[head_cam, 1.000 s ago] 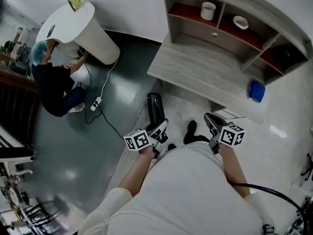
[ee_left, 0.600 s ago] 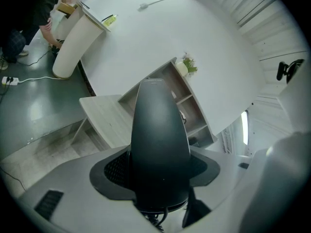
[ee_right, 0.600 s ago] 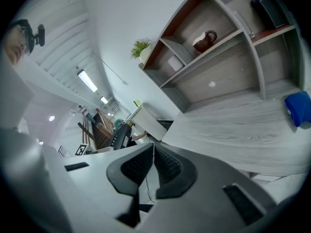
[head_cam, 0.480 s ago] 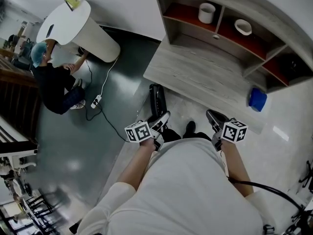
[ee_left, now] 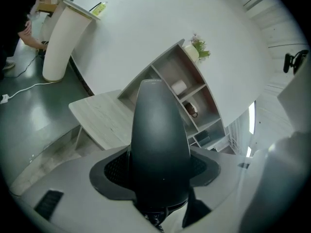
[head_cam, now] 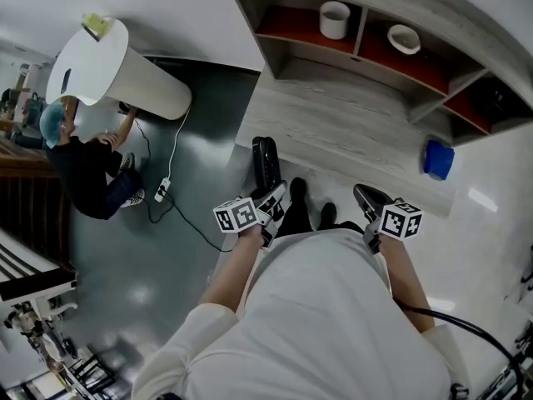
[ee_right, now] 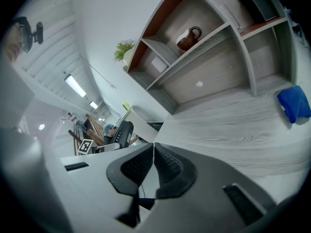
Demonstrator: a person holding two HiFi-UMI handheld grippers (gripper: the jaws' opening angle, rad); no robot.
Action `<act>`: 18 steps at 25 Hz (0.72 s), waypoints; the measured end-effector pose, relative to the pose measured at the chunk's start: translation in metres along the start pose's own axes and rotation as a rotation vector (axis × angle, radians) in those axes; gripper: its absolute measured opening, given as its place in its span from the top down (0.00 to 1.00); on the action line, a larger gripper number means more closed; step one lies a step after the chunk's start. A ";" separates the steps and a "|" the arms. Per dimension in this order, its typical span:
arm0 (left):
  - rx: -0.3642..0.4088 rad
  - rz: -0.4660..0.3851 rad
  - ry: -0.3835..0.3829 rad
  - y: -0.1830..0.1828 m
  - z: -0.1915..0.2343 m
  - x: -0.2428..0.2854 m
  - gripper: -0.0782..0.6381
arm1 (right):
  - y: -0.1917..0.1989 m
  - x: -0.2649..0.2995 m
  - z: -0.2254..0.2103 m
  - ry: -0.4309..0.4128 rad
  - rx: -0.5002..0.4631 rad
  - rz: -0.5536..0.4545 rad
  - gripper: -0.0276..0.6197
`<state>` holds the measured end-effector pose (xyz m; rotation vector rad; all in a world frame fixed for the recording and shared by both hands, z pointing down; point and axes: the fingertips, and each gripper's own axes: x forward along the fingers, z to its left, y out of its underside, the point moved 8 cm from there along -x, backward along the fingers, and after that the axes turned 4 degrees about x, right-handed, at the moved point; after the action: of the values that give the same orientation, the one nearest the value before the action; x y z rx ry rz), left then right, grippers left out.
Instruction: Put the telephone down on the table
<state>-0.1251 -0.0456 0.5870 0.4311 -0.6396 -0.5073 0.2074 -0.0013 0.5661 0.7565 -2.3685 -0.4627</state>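
Note:
A black telephone handset (head_cam: 265,163) stands upright in my left gripper (head_cam: 273,202), which is shut on its lower end. It hangs just off the near left edge of the pale wooden table (head_cam: 350,127). In the left gripper view the handset (ee_left: 158,144) fills the middle and hides the jaws' tips, with the table (ee_left: 104,118) beyond it. My right gripper (head_cam: 367,200) is shut and holds nothing, in front of the table's near edge. In the right gripper view its gripper (ee_right: 153,163) has the pads pressed together, and the handset (ee_right: 122,132) shows far to the left.
A blue cloth (head_cam: 438,158) lies at the table's right end. The shelf unit behind holds a white cup (head_cam: 334,19), a bowl (head_cam: 404,37) and a brown jug (ee_right: 187,38). At left, a person (head_cam: 79,161) crouches by a white pedestal (head_cam: 117,61), with a cable (head_cam: 171,169) across the dark floor.
Both grippers and the handset have come closer to the table's near edge as the person stepped forward. The left gripper's hold is unchanged and the right gripper stayed shut.

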 end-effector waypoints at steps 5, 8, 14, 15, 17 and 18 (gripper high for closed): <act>0.069 0.073 -0.008 -0.025 0.022 0.033 0.47 | -0.014 0.006 -0.002 0.060 0.039 -0.061 0.93; 0.143 0.125 -0.033 -0.041 0.042 0.059 0.47 | -0.021 0.012 -0.001 0.094 0.045 -0.080 0.93; 0.189 0.198 -0.046 -0.068 0.077 0.113 0.47 | -0.027 0.024 0.002 0.151 0.067 -0.118 0.93; 0.201 0.199 -0.061 -0.073 0.083 0.121 0.47 | -0.028 0.026 0.002 0.160 0.073 -0.121 0.93; 0.224 0.207 -0.095 -0.083 0.094 0.139 0.47 | -0.028 0.029 0.003 0.179 0.085 -0.126 0.93; 0.242 0.218 -0.111 -0.087 0.099 0.149 0.47 | -0.029 0.030 0.003 0.189 0.089 -0.129 0.93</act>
<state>-0.1140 -0.2210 0.6800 0.5560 -0.8494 -0.2481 0.1976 -0.0416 0.5628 0.9546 -2.1847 -0.3249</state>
